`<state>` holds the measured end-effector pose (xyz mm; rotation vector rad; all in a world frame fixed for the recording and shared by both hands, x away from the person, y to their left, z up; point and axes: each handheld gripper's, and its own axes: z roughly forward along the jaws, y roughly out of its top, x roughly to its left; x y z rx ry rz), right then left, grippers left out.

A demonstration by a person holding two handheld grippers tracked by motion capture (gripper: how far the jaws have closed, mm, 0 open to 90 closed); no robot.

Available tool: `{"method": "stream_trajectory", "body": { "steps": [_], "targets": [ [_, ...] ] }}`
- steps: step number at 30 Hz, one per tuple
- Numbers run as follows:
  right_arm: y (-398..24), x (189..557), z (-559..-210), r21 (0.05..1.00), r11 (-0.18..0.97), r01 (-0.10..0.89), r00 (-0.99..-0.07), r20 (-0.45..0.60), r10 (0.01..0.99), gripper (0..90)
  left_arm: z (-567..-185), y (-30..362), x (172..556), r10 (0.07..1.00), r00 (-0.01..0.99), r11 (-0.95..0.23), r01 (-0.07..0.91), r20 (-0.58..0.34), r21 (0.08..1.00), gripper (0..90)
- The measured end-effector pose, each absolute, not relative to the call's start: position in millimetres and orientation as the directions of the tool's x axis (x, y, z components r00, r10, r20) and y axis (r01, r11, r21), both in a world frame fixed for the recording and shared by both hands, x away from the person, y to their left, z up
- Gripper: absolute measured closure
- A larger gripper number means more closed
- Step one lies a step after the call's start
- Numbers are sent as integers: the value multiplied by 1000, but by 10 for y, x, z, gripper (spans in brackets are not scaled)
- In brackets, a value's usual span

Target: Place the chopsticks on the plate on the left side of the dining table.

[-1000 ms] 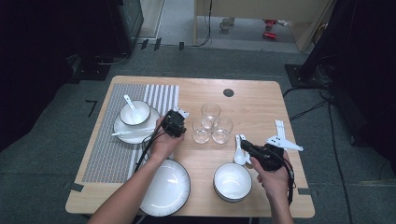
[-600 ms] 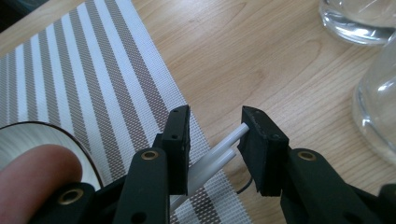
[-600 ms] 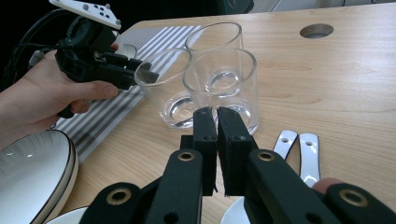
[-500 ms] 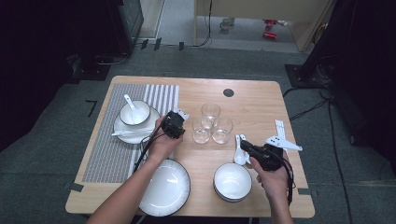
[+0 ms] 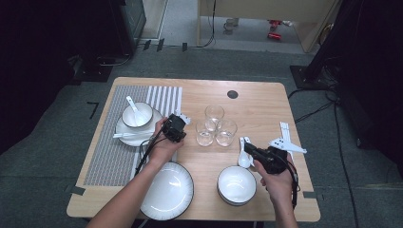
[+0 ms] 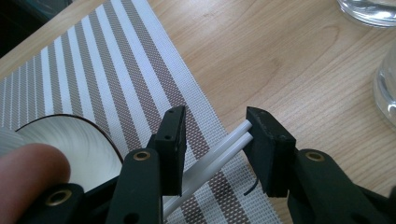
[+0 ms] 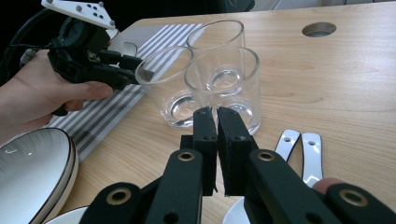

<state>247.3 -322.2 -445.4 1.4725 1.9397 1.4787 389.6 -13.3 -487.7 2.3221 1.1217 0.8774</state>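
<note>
We see the counter (image 5: pixel 256 102) under both claws. A striped placemat (image 6: pixel 116 70) lies below the left claw (image 6: pixel 215 140), whose jaws have just been opening around white chopsticks (image 6: pixel 224 149), barely gripped. The right claw (image 7: pixel 216 116) is closed, empty, three glasses (image 7: pixel 219 79) just ahead.

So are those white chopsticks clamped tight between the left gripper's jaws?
No: the white chopsticks lie between the left gripper's jaws with a gap beside them.

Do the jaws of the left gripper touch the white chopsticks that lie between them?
Apart. In the left gripper view the white chopsticks lie between the open jaws of the left gripper, which have just been opening; a plain gap shows beside the left jaw.
</note>
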Motion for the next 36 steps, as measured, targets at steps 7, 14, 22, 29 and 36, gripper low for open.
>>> {"method": "stream_trajectory", "body": {
  "steps": [7,14,22,29,36],
  "targets": [
    [-3221,2470,-4452,841,-49,538,-435,328,839,866,-4884,-110,3874,795,476,-600,531,375,598,584],
    [-3219,2471,-4456,841,-48,540,-435,327,839,866,-4900,-68,3859,795,473,-601,534,380,594,574],
    [-3211,2473,-4462,839,-45,542,-437,327,838,866,-4902,-33,3828,788,473,-611,523,395,594,571],
    [-3209,2472,-4463,839,-42,542,-438,325,838,866,-4910,1,3813,791,469,-607,524,393,597,570],
    [-3202,2473,-4466,838,-41,545,-439,327,837,867,-4923,35,3809,789,469,-610,525,397,593,568]
  ]
}}
